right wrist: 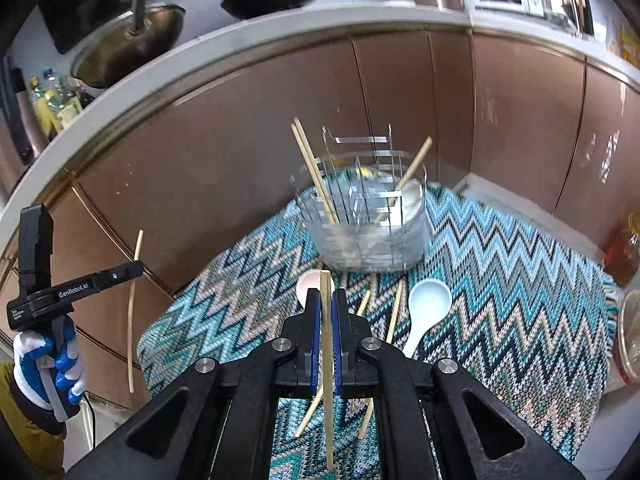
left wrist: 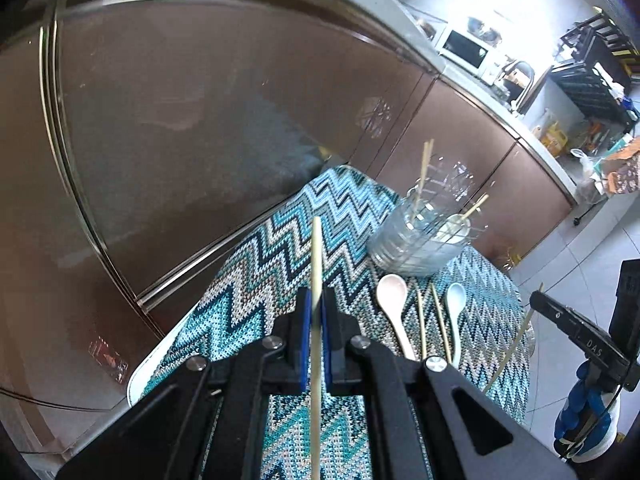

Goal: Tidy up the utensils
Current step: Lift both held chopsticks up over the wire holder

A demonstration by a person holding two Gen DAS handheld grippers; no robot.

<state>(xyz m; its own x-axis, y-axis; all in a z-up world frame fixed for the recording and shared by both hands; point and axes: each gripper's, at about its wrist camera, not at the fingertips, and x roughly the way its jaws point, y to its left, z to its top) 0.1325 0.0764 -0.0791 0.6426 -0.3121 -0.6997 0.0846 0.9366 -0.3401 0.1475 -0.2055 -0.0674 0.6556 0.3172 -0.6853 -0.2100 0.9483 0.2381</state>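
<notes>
Here, both handheld black grippers hang above a zigzag-patterned blue and white knitted mat (right wrist: 500, 280). The left gripper (left wrist: 316, 308) has its jaws pinched on a pale wooden chopstick (left wrist: 317, 264), and the right gripper (right wrist: 327, 308) has its jaws pinched on another pale wooden chopstick (right wrist: 326, 344). On the mat stands a clear plastic holder (right wrist: 368, 236) with three chopsticks and a white spoon leaning inside. Just in front of it lie a pink ceramic spoon (left wrist: 394, 304), a light blue ceramic spoon (right wrist: 426, 312) and two loose chopsticks (left wrist: 430, 320) between them. Brown cabinet doors (right wrist: 240, 128) rise behind.
</notes>
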